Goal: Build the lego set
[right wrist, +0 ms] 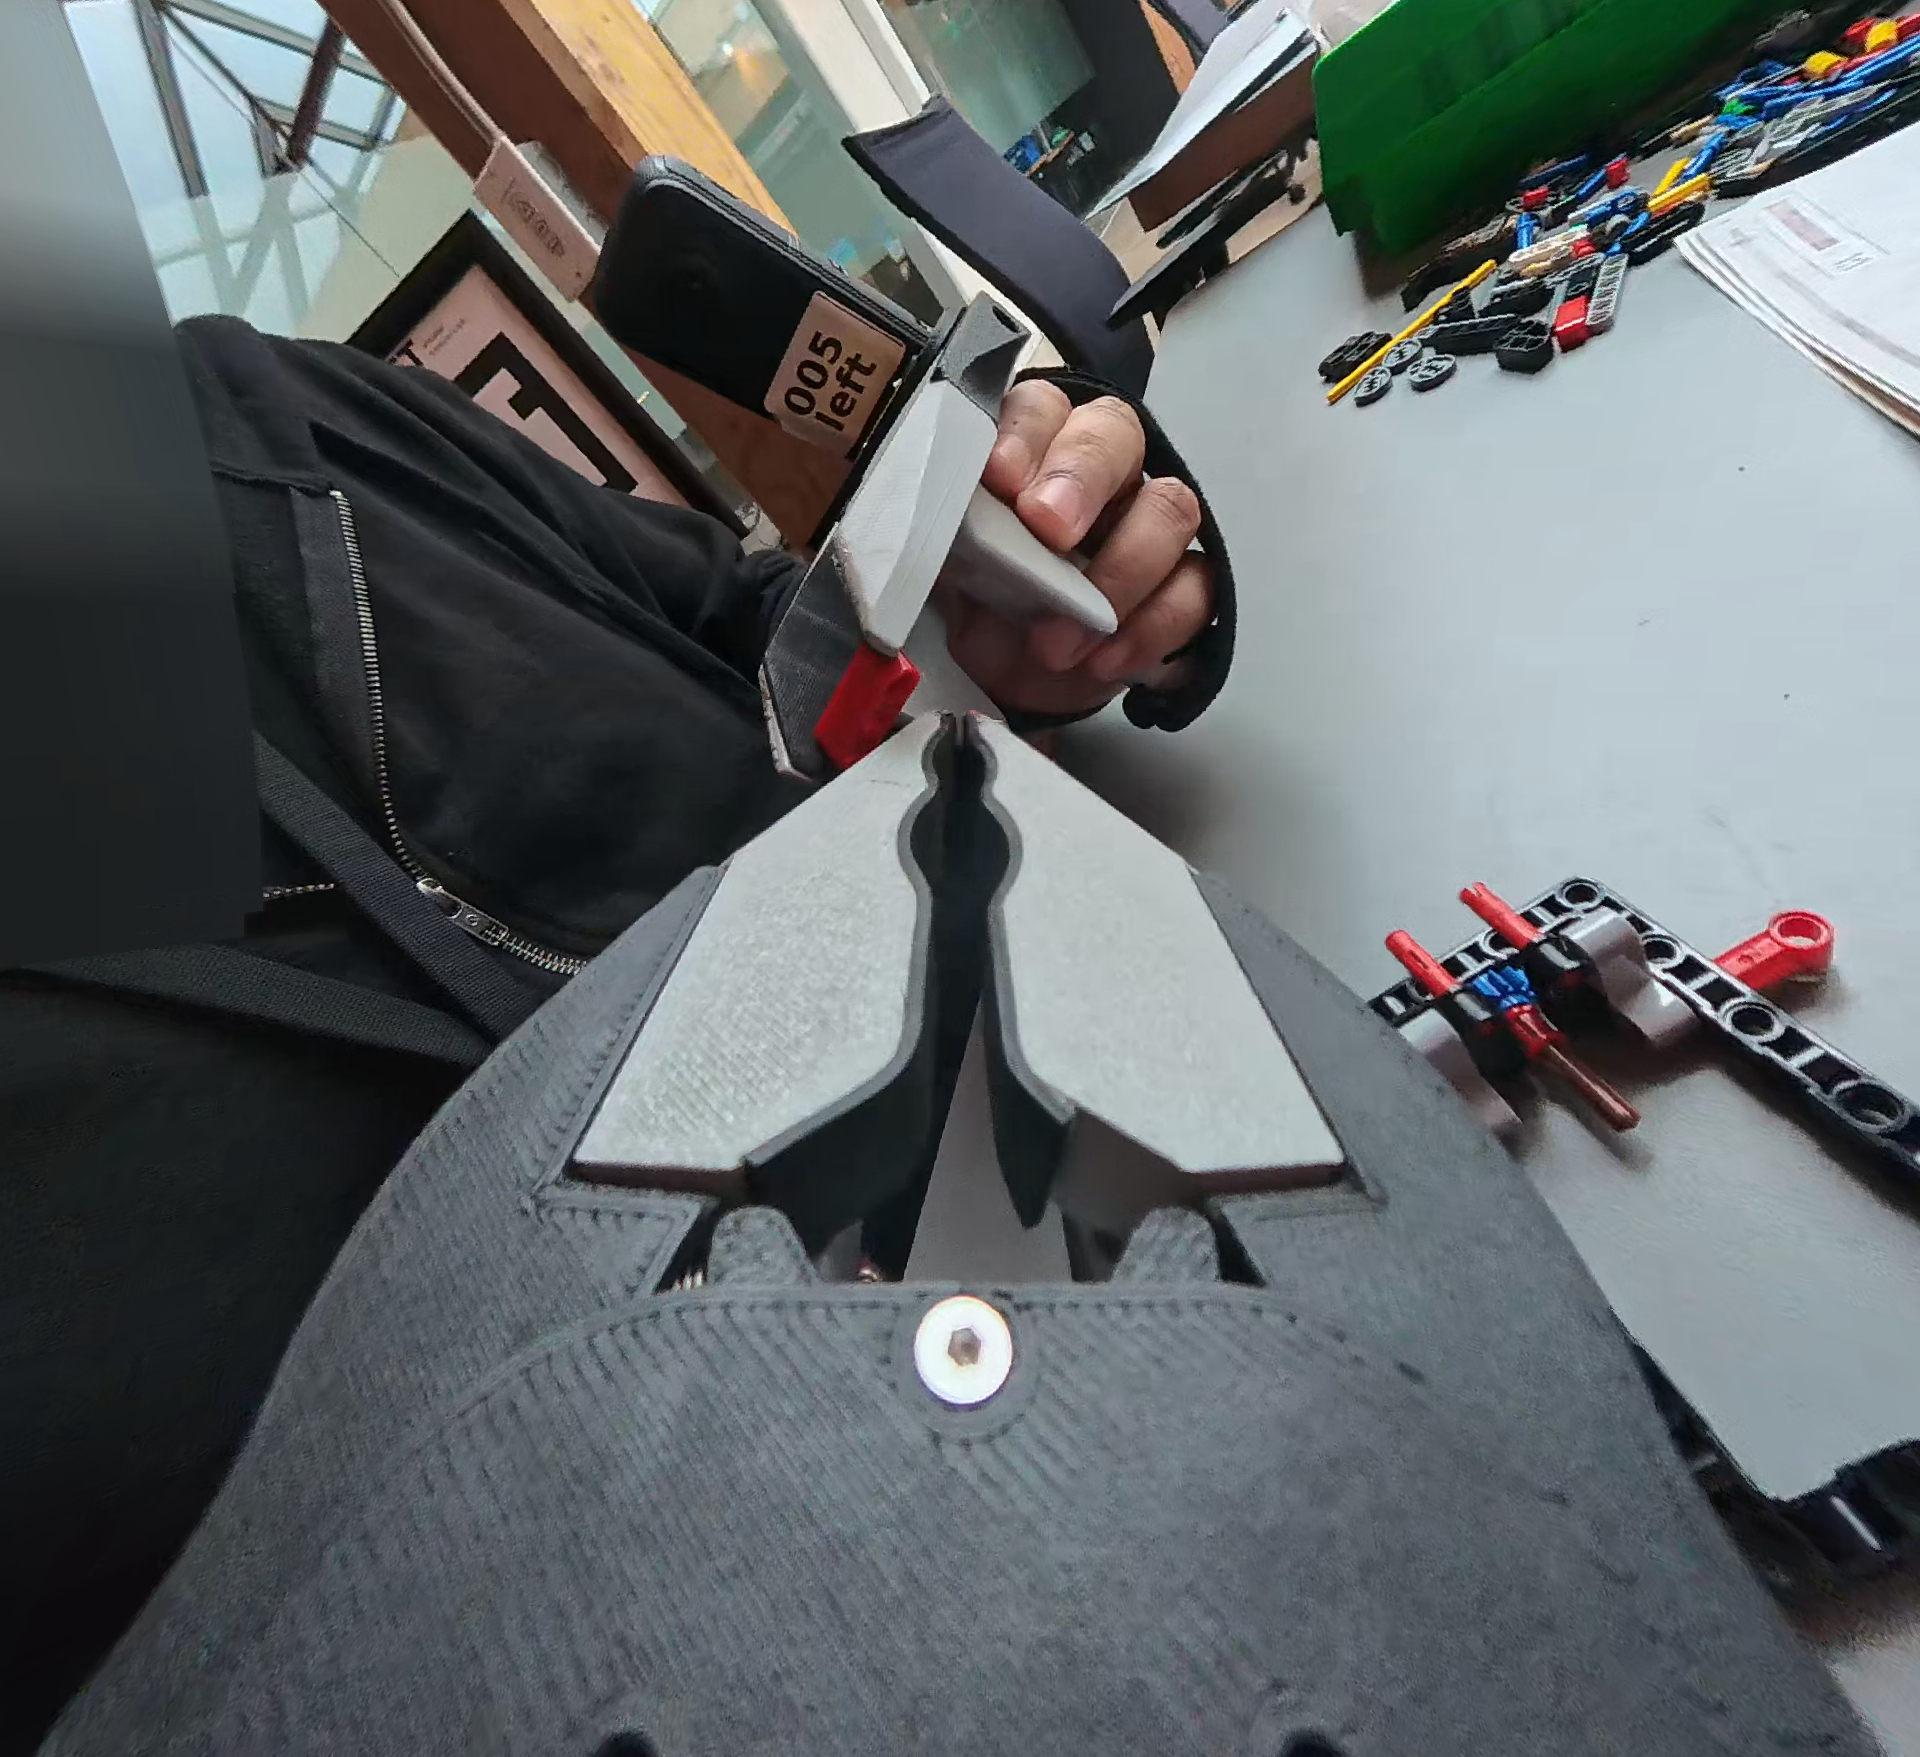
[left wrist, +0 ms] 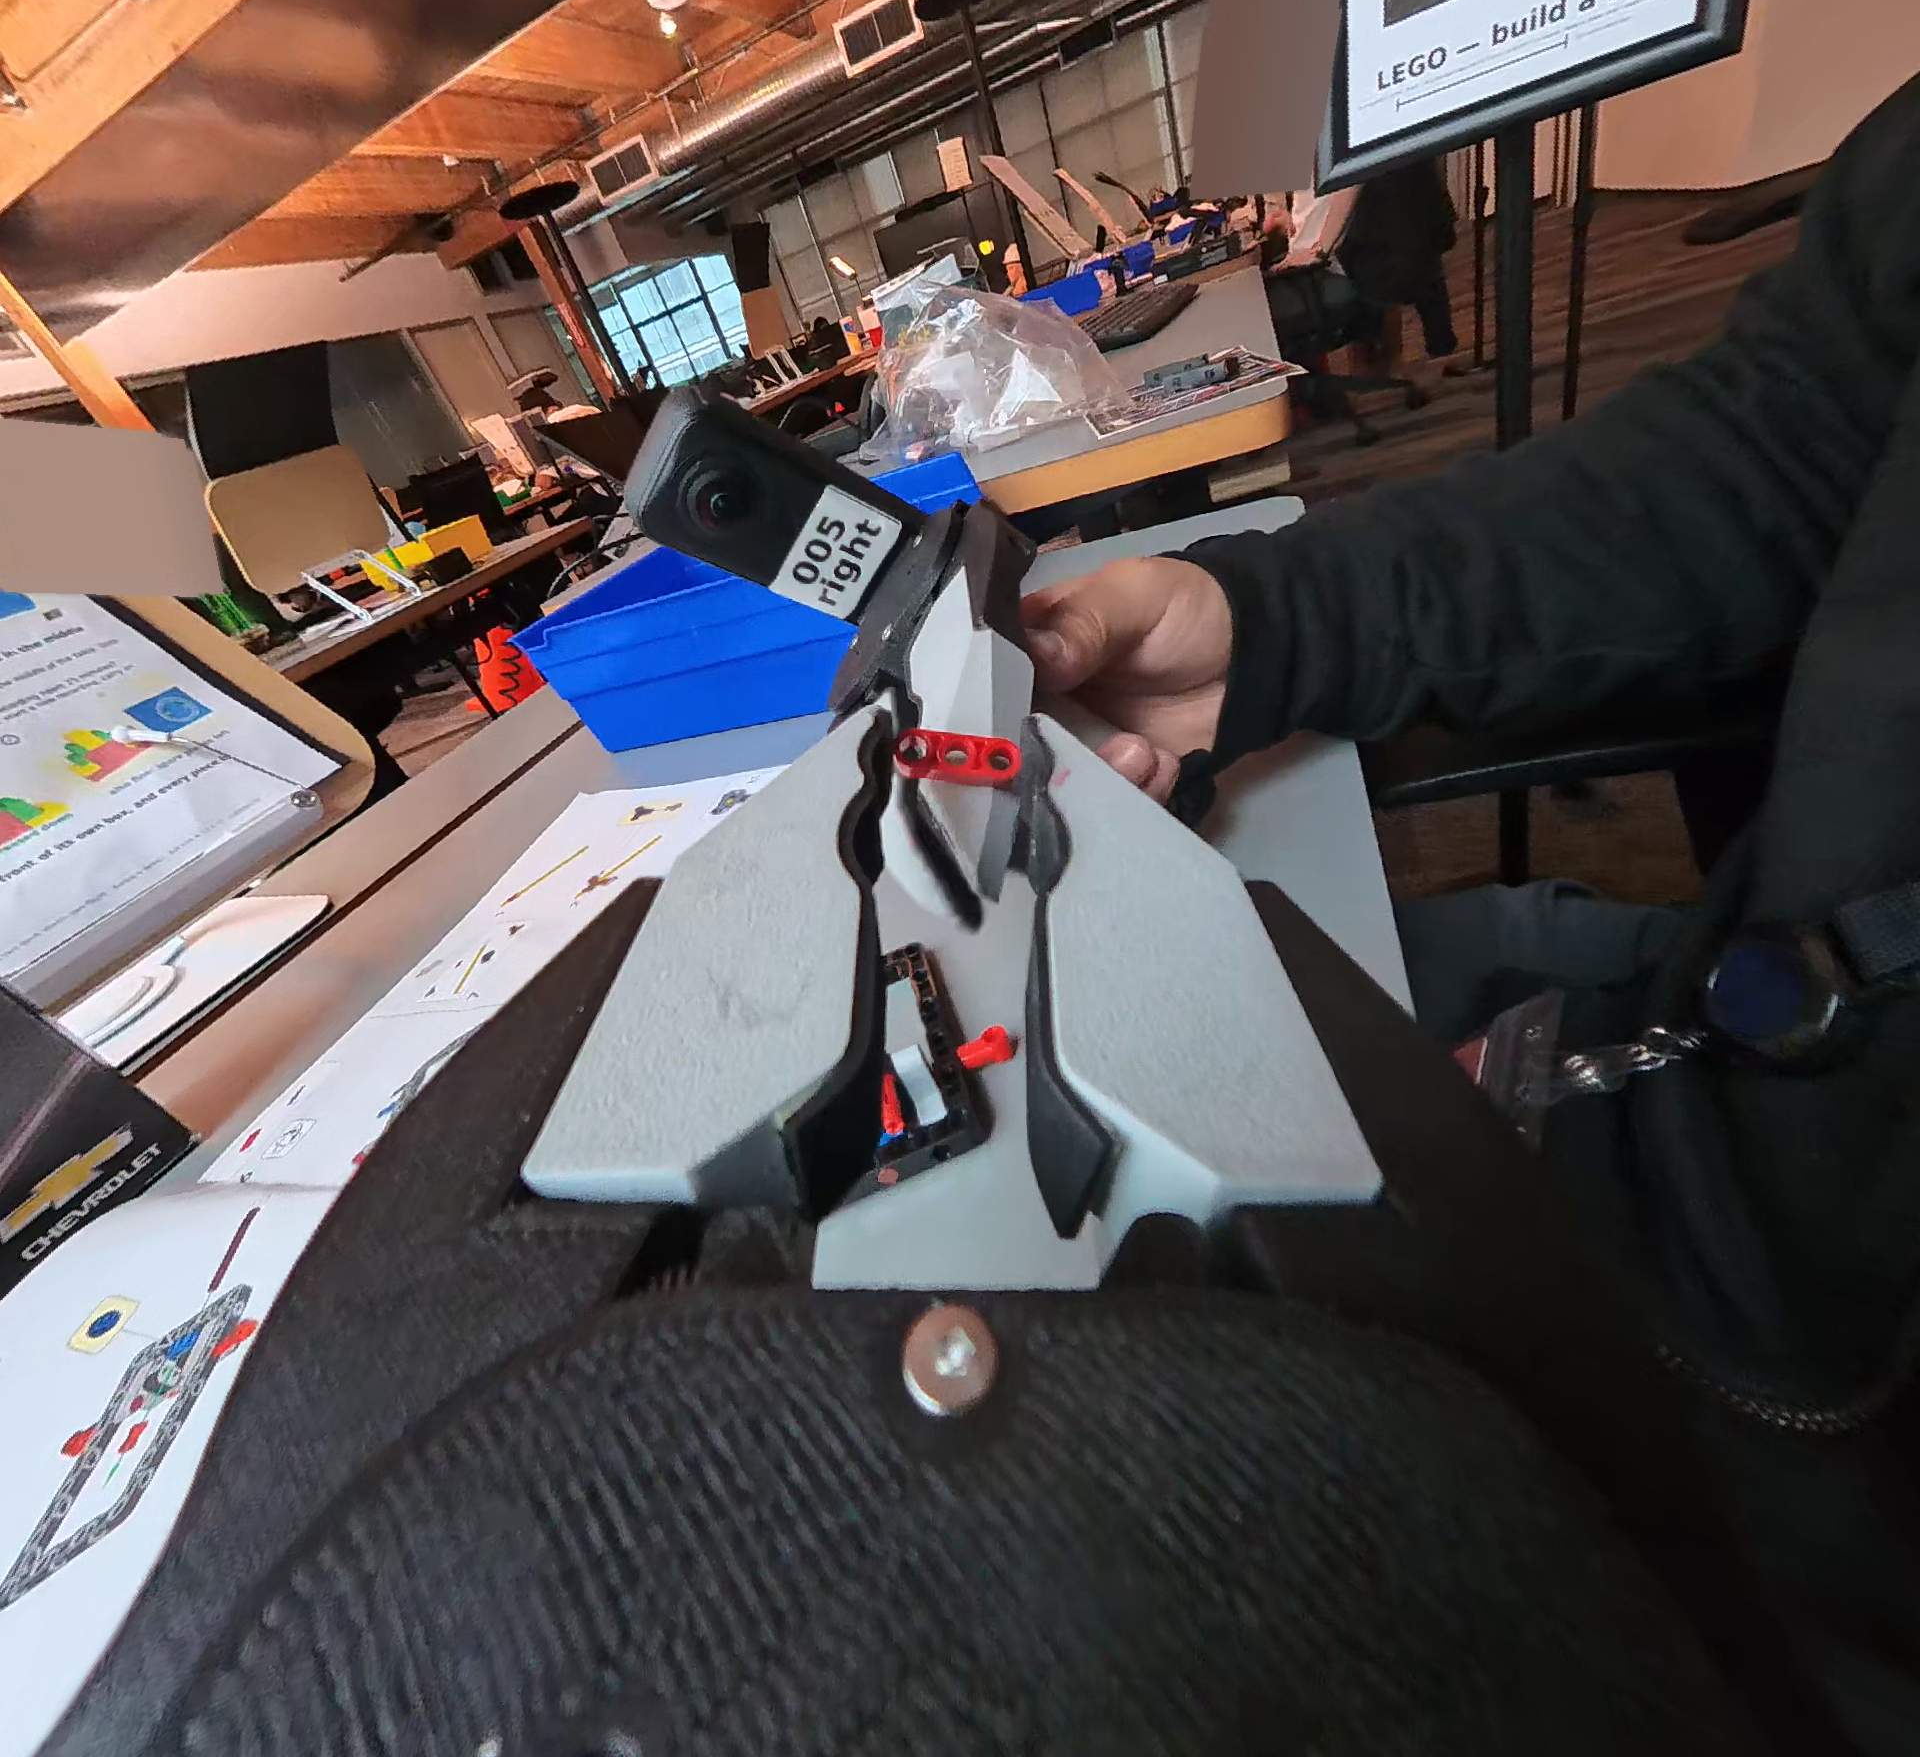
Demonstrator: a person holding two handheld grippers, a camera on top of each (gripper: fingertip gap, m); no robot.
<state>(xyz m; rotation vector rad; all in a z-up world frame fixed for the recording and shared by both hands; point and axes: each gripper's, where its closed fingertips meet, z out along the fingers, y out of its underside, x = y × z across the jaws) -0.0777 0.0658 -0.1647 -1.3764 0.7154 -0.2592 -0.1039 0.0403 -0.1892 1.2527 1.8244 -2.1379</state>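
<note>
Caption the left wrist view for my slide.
Left claw holding a red three-hole beam over the partly built black frame.

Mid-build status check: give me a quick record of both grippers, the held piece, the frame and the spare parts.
left gripper: shut on red beam, held end to end between the tips
right gripper: shut, tips close to the red beam, nothing visible between them
black frame: lying on the grey table, red pins and a grey piece fitted
loose parts: heaped in front of the green bin
instructions: spread on the table
</note>
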